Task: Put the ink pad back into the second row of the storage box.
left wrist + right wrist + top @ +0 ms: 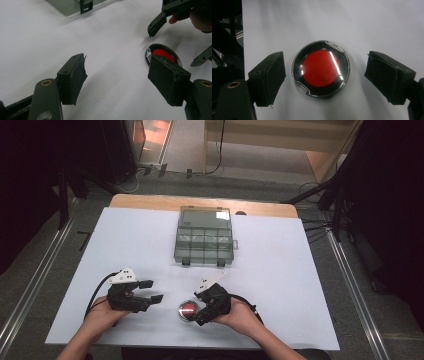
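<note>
A small round clear case with a red disc inside (188, 310) lies flat on the white table sheet (280, 280) near the front. My right gripper (199, 312) hangs over it, open, and in the right gripper view the round case (320, 68) sits between the two pads (270, 75) with a gap on each side. My left gripper (153, 291) rests to the left of the case, open and with nothing between its jaws. In the left gripper view the round case (165, 54) shows just behind the right pad (168, 79), and the other gripper's fingertips (153, 27) straddle it.
A grey translucent compartment box (205, 237) with its lid shut stands at the middle back of the sheet; its front latch (86, 5) shows in the left gripper view. The sheet's front edge lies just below both hands. Dark floor and stands surround the table.
</note>
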`<state>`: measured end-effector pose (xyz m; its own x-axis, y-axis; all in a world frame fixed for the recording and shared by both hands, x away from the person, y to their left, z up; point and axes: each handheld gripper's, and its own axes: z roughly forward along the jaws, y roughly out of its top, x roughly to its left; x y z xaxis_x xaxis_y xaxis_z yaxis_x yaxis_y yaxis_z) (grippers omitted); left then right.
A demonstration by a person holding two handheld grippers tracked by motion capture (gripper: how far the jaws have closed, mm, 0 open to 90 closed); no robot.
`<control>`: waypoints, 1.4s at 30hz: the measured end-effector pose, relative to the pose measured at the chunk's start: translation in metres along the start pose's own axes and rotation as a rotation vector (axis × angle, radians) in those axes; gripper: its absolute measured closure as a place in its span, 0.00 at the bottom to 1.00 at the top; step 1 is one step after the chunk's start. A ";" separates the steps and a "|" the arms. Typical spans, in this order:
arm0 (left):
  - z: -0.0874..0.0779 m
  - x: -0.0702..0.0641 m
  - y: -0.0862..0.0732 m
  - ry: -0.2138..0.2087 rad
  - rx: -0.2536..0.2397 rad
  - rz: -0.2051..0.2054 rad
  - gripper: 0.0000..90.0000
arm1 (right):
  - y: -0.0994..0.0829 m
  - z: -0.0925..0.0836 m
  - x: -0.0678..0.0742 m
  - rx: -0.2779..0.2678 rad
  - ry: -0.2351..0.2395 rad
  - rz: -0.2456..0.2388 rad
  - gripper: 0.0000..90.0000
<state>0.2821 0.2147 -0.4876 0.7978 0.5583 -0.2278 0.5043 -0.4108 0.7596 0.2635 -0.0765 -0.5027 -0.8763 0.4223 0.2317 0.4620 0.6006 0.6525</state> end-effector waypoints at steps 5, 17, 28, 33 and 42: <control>-0.001 0.001 0.000 -0.002 -0.002 -0.005 0.33 | 0.001 0.005 0.004 0.019 -0.001 -0.014 0.19; 0.000 0.004 -0.001 0.002 0.002 -0.017 0.33 | 0.002 0.015 0.013 0.038 -0.041 -0.057 0.16; 0.001 0.006 -0.002 0.000 0.004 -0.023 0.33 | 0.000 0.020 0.023 0.042 -0.125 -0.119 0.18; 0.001 0.007 -0.002 0.001 0.001 -0.028 0.33 | -0.001 0.020 0.024 0.038 -0.152 -0.146 0.23; 0.002 0.007 -0.002 -0.005 0.009 -0.026 0.33 | -0.004 0.017 0.020 0.012 -0.146 -0.157 0.34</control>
<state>0.2875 0.2182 -0.4920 0.7859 0.5654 -0.2504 0.5278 -0.4022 0.7481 0.2463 -0.0586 -0.5126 -0.9092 0.4159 0.0200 0.3233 0.6749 0.6633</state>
